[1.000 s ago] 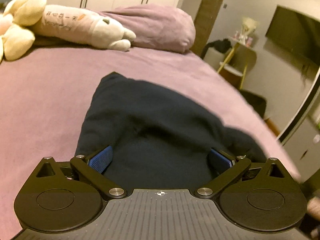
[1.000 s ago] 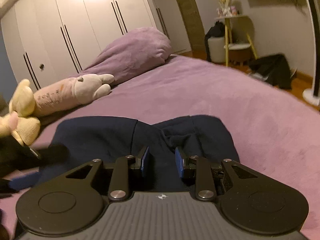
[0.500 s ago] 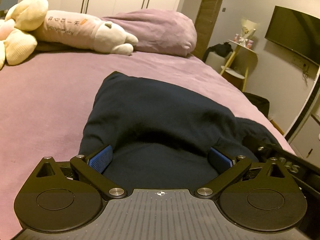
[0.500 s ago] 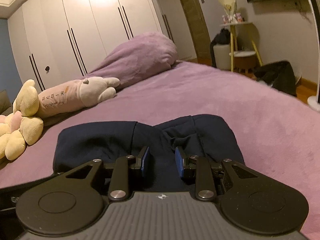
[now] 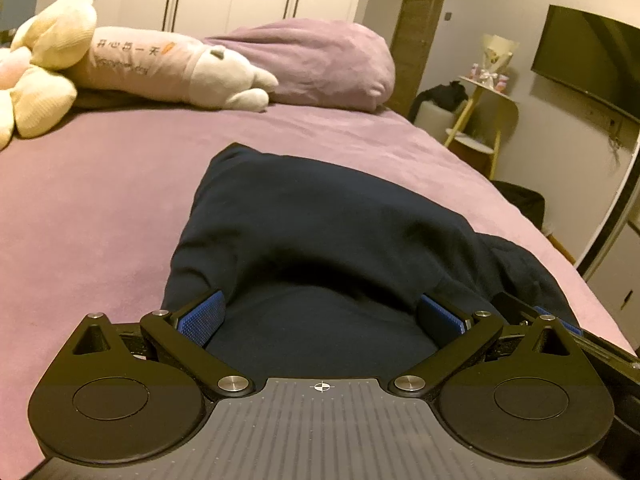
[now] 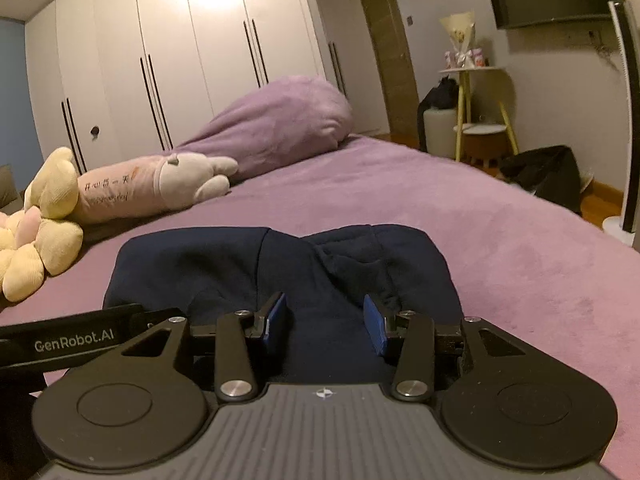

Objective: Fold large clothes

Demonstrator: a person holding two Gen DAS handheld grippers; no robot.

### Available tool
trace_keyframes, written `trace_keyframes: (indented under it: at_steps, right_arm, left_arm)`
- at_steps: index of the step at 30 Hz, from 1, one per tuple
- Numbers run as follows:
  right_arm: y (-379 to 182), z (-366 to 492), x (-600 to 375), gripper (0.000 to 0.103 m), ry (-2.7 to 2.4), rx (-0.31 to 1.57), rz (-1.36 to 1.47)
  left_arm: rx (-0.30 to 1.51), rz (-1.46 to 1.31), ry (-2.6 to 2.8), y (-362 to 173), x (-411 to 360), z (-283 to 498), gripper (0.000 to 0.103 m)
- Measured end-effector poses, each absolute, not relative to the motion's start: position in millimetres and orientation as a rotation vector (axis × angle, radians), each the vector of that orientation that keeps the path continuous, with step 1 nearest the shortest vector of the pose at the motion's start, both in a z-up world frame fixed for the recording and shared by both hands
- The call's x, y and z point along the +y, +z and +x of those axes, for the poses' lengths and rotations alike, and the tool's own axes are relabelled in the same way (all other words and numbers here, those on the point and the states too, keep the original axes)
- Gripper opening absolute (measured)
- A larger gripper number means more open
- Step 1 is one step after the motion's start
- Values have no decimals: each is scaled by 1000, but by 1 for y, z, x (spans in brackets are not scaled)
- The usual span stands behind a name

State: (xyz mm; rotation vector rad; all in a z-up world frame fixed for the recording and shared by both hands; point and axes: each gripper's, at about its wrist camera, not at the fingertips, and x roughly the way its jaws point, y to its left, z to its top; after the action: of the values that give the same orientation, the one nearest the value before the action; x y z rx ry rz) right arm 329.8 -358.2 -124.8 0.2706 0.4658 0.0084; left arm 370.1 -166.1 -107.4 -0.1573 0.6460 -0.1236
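item: dark navy garment [image 5: 320, 224], a thick sweatshirt by the look of it, being folded on a bed covered in a purple bedspread [image 5: 92, 216]

handling: judged soft, limp and fairly heavy for cloth; no stiffness is being shown, so any lifted edge is likely to sag and drag the layers under it. the fleece is judged grippy, not slippery, and not fragile. hold is best taken at a doubled near edge or a corner, both layers being pinched together

appearance: the cloth is being seen already bundled into a compact, puffy block with rounded corners; in the right wrist view a central crease and a rumpled fold are being shown on its far side [image 6: 320, 252]

position: lying near the bed's near edge, just ahead of both tools and well apart from the long plush toy [image 5: 172, 68] and the purple pillow [image 5: 320, 60] at the head

left gripper [image 5: 320, 316]: jaws being held wide, cloth lying between the blue pads [image 5: 200, 316] but not being pinched

right gripper [image 6: 325, 322]: jaws have just been opening and are being held moderately apart, cloth between them, not clamped
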Motion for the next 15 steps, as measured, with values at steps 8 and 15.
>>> trace_keyframes:
  at_steps: [8,15]
  right_arm:
    - [-94,305,-392,49,95,547,396]
    - [-106,259,-470,75,153,723,647]
  left_arm:
    - [706,-201,-204,-75,-113,326,103]
    - [842,-444,-277,-94,-34,307,103]
